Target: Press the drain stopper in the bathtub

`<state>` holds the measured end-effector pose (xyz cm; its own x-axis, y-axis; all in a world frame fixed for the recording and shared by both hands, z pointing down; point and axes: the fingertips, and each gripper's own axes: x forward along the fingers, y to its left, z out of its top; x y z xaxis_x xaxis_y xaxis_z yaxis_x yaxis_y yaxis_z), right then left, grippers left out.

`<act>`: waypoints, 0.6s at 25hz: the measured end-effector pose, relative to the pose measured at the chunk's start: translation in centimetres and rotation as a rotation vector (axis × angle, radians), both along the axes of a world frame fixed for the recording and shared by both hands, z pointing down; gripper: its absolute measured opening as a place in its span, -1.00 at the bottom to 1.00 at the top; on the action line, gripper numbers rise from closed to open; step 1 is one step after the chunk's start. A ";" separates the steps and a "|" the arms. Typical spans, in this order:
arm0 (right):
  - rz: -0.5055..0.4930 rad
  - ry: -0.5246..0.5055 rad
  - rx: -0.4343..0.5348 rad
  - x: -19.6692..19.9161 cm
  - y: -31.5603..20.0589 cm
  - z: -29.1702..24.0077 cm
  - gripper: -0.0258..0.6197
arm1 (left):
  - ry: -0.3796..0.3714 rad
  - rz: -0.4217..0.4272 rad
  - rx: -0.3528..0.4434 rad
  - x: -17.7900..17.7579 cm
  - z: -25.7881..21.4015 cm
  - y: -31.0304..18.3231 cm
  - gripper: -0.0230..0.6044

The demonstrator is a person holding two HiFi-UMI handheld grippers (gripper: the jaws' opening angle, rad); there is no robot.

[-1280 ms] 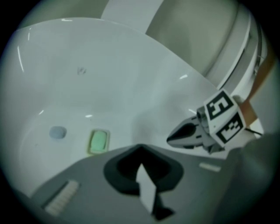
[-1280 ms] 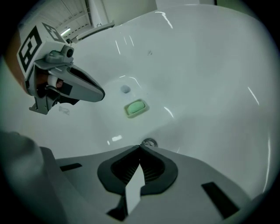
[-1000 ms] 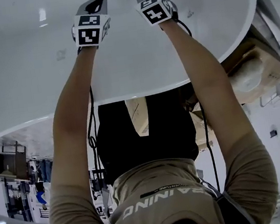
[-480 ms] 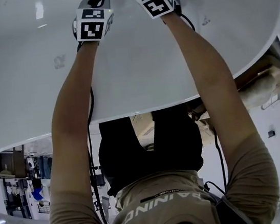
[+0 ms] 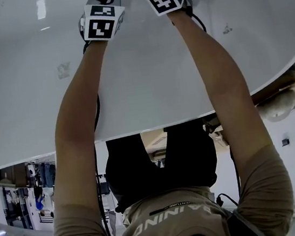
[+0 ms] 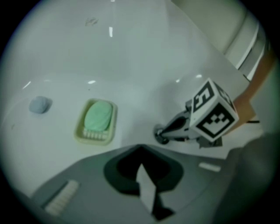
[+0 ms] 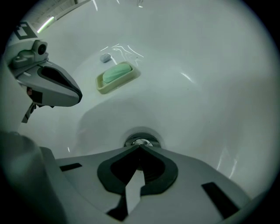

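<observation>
The drain stopper (image 7: 141, 142), set in the bathtub (image 7: 205, 70) bottom at the tip of the closed right gripper (image 7: 140, 148), is likely hard and slippery, so its middle should be pushed; the left gripper (image 6: 140, 148) is closed too.

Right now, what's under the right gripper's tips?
The chrome drain stopper sits just beneath the shut right gripper. Its far rim shows; the near half is covered by the jaws, so contact cannot be confirmed.

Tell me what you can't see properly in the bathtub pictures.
- Drain stopper, right gripper view: mostly behind the shut right gripper; pressed or not, unclear.
- Head view: stopper lost at the top edge.
- Small blue lump, left gripper view: too blurred to name.
</observation>
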<state>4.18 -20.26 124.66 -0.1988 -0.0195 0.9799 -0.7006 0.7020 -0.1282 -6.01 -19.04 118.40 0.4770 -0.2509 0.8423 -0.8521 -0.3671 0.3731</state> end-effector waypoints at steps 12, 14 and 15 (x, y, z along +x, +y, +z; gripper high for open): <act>0.007 0.055 -0.047 -0.3 -0.2 0.3 -0.89 | 0.004 0.016 -0.002 0.3 0.5 -0.3 -0.92; 0.005 0.064 -0.029 -0.2 -0.3 0.3 -0.89 | 0.005 0.029 0.003 0.6 0.5 -0.5 -0.92; 0.002 0.061 -0.018 -0.3 -0.3 0.3 -0.89 | 0.003 0.034 0.005 0.6 0.5 -0.5 -0.92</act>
<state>3.92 -20.60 125.01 -0.1384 -0.0023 0.9904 -0.7086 0.6988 -0.0974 -5.38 -19.58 118.92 0.4877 -0.2389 0.8397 -0.8379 -0.3981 0.3734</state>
